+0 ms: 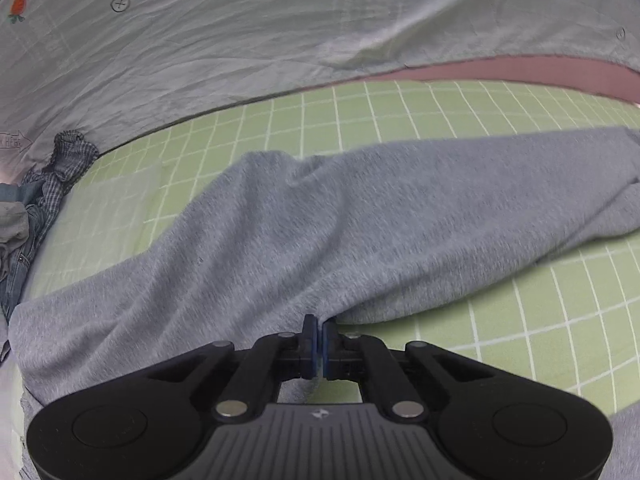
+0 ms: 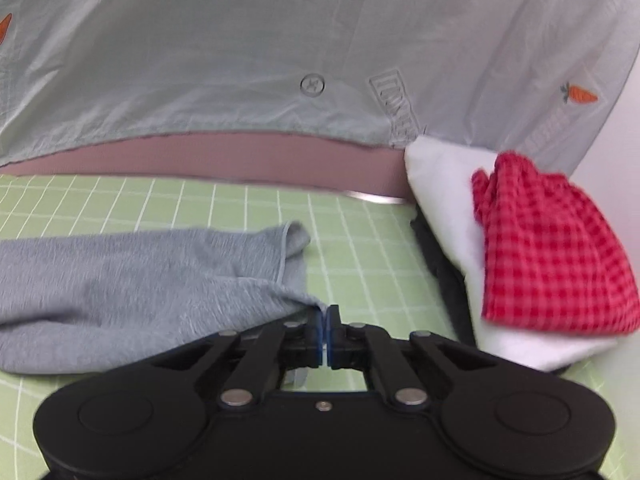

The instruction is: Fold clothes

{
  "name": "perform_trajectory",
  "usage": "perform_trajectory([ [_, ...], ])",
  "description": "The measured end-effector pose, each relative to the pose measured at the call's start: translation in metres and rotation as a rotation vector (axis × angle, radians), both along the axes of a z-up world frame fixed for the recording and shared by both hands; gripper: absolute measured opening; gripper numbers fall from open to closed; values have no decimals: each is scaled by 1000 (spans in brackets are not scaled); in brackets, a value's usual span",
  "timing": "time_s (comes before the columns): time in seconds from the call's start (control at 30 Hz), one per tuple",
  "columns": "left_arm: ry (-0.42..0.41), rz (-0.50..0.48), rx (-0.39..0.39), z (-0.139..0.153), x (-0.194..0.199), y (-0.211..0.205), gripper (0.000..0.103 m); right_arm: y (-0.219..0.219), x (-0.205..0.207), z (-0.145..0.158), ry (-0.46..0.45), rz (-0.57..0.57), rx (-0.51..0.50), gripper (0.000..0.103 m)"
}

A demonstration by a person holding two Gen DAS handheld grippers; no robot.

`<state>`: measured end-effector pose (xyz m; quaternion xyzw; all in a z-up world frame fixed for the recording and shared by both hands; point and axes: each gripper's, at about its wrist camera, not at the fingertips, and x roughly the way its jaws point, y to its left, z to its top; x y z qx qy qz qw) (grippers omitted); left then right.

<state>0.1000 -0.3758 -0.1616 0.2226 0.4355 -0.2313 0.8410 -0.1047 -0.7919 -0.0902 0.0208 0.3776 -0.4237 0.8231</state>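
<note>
we found open green grid mat (image 1: 400, 112) beyond the grey garment (image 1: 320, 220), clear up to the pale backdrop sheet (image 1: 280, 32), which closed off the far side. in the left wrist view, a heap of checked and denim clothes (image 1: 44, 200) blocked the mat's left edge. in the right wrist view, a stack with red gingham cloth (image 2: 552, 256) on white cloth (image 2: 444, 196) blocked the right edge; bare mat lay between it and the garment.

Grey garment (image 1: 340, 216), green grid sheet (image 1: 520, 320), red-checked cloth (image 2: 552, 248)
</note>
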Motion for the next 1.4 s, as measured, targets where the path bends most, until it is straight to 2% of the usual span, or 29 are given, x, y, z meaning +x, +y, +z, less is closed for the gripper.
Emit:
perform_trajectory([
  [0.07,-18,44,-73,23,14,5,3,-16,10,23,-27,28,-71,1],
  [0.17,-78,102,-177,61,29,10,3,-26,26,70,-130,61,-206,1],
  [0.23,-123,130,-240,84,34,14,3,-19,34,96,-179,84,-302,1],
  [0.3,-124,132,-264,90,33,15,3,-5,35,112,-202,93,-401,1],
  [0.37,-122,129,-281,95,31,17,3,5,20,103,-182,68,-407,1],
  [0.47,-74,75,-240,77,17,15,3,19,-2,89,-150,31,-415,1],
  [0.57,16,26,-179,48,0,15,3,26,-38,42,-16,-46,-308,1],
  [0.7,130,-2,-71,4,-22,15,9,25,-77,-32,162,-113,-19,5],
  [0.77,160,7,-42,-6,-25,19,17,31,-86,-51,214,-120,52,15],
  [0.8,165,21,-65,-3,-24,23,22,34,-86,-47,185,-120,52,23],
  [0.83,169,35,-88,0,-22,27,31,36,-87,-43,157,-119,52,32],
  [0.87,174,48,-111,2,-21,31,39,39,-87,-39,128,-119,52,35],
  [0.97,166,95,-150,8,-13,39,47,32,-75,-30,18,-124,75,39],
  [1.07,152,143,-178,13,-4,46,49,11,-52,-28,-87,-128,125,43],
  [1.17,138,191,-206,17,5,53,54,-13,-30,-30,-188,-128,177,59],
  [1.27,123,242,-231,22,14,60,54,-46,-8,-45,-234,-157,234,60],
  [1.4,91,349,-202,22,27,79,54,-75,13,-59,-274,-228,290,62],
])
